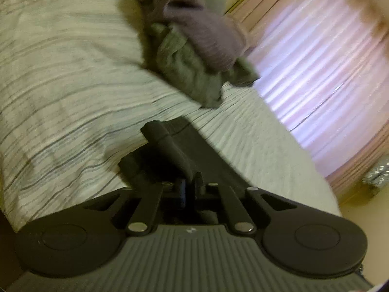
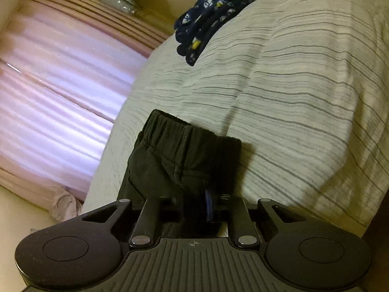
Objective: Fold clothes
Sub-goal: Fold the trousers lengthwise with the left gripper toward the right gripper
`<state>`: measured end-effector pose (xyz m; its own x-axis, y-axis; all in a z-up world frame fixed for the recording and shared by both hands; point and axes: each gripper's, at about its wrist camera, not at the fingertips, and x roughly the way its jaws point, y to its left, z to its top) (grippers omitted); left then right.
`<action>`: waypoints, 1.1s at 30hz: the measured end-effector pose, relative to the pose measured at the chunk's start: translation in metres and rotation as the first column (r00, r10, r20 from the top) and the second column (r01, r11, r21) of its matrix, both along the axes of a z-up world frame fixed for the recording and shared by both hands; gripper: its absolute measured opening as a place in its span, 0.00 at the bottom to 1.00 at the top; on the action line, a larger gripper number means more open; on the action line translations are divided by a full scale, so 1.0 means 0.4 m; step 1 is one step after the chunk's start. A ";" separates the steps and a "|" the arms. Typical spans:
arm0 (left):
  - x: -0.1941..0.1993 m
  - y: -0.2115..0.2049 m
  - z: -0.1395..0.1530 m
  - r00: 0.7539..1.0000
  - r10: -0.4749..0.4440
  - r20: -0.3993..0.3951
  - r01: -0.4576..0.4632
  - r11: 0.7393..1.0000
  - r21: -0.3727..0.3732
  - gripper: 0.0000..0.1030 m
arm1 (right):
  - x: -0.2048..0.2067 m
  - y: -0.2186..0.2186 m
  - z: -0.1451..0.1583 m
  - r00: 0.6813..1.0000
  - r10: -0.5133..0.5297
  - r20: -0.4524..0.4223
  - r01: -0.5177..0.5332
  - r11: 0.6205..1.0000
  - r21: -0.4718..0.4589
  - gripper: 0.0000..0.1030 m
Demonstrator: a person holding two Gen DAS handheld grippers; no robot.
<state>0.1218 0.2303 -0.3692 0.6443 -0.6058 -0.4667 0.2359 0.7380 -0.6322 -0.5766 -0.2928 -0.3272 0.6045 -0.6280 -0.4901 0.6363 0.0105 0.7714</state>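
Black trousers point(image 2: 180, 155) bunch right at my right tool point(image 2: 209, 194), whose fingers are buried in the dark cloth just under the elastic waistband, closed on it. My left tool point(image 1: 192, 182) pinches another part of the same garment, its fingers drawn narrow. Both hold it above the striped bed point(image 2: 291, 85). I judge the fabric soft, light and floppy, so it should sag between the grips; the waistband corners look like the firmest places to hold. Farther out, a grey and green pile point(image 1: 194, 48) waits by one bed edge, and navy patterned pyjamas point(image 2: 218, 12) lie beyond.
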 end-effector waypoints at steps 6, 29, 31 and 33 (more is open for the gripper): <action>-0.032 0.014 -0.023 0.999 -0.030 0.023 0.029 0.999 0.028 0.04 | -0.005 -0.020 0.049 1.000 0.021 -0.007 -0.022 0.998 -0.052 0.13; -0.123 0.023 0.043 0.999 -0.034 0.039 0.029 0.992 0.125 0.09 | -0.073 0.012 0.011 0.993 0.003 0.116 -0.002 1.000 -0.005 0.31; -0.146 0.013 0.063 0.996 -0.073 0.051 0.067 0.992 0.102 0.09 | -0.066 0.009 0.001 0.993 0.012 0.122 -0.013 1.000 0.015 0.31; -0.163 -0.010 0.081 0.991 -0.113 0.069 0.106 0.990 0.096 0.09 | -0.055 0.006 -0.010 0.992 0.023 0.124 -0.026 0.999 0.027 0.31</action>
<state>0.0566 0.2265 -0.3369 0.6112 -0.6315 -0.4771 0.3620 0.7591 -0.5411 -0.5988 -0.2903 -0.3311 0.6767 -0.5990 -0.4281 0.5356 0.0016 0.8444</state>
